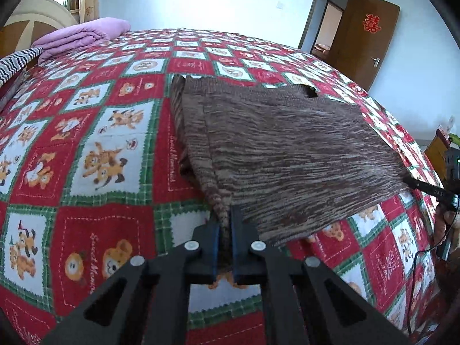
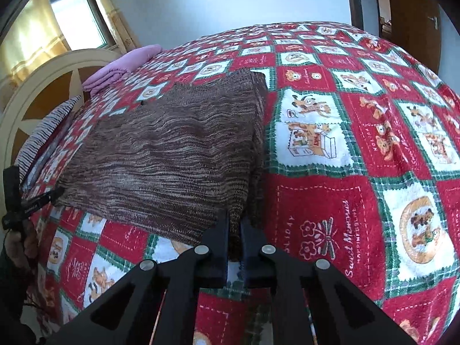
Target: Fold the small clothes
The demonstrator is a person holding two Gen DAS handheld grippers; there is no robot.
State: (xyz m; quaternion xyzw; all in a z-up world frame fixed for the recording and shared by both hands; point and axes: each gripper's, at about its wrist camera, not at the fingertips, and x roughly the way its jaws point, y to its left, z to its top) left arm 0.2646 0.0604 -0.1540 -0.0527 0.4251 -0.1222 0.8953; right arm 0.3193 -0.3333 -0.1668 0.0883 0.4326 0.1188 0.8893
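Gripping one brown knit garment [image 1: 287, 149], two claws, left claw [image 1: 225, 230] and right claw [image 2: 235, 230], clamp its corners.

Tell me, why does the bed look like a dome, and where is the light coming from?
Left wrist view: fisheye bulges the bedspread; even daylight, white wall washed out. Right wrist view: same bulge; window glares top left, knit stays sharp.

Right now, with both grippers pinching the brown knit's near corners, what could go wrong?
The left gripper holds only a bunched corner of the brown knit garment, so it might slip free when lifted. The right gripper also grips close to the edge. The garment's folded side could drag on the bedspread and come undone.
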